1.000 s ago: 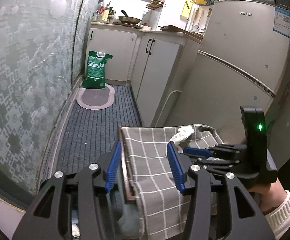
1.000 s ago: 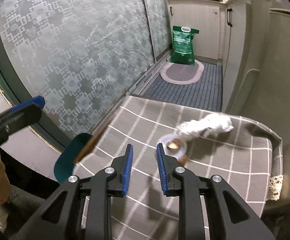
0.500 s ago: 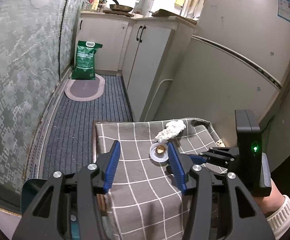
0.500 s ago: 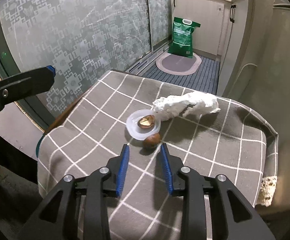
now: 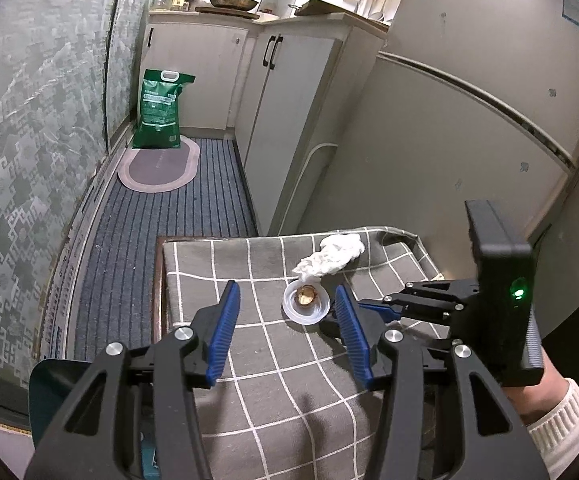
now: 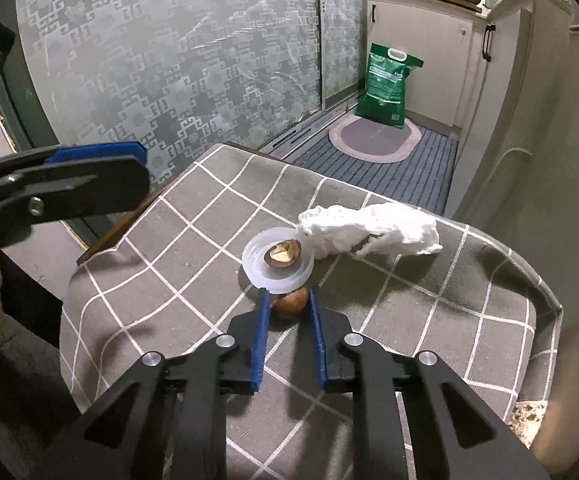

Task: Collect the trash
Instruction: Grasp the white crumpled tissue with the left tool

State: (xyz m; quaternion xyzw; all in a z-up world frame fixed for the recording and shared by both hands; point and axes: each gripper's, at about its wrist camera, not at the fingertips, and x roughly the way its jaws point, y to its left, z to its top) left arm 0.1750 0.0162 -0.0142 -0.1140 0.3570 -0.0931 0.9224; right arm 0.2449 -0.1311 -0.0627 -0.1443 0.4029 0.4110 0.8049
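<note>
A table under a grey checked cloth [image 6: 193,240] carries the trash. A white plastic lid [image 6: 289,282] holds a half nutshell [image 6: 283,253]. A crumpled white tissue [image 6: 369,230] lies against the lid's far side. Just in front of the lid sits a brown nutshell [image 6: 289,302]. My right gripper [image 6: 289,295] is low over the cloth, its jaws closing, and its blue pads touch both sides of that shell. My left gripper [image 5: 287,288] hovers open above the cloth, nothing between its fingers, with the lid [image 5: 309,314] and tissue [image 5: 335,256] just beyond.
A fridge [image 5: 469,100] and white cabinets [image 5: 285,120] stand close behind the table. A patterned glass door [image 6: 169,60] runs along the left. A green bag [image 5: 161,112] and an oval mat [image 5: 159,164] lie on the striped floor. A teal chair [image 5: 49,384] is at the table's left.
My right gripper came down and forward to the brown nutshell and its jaws narrowed around it. My left gripper moved forward over the table and stayed open.
</note>
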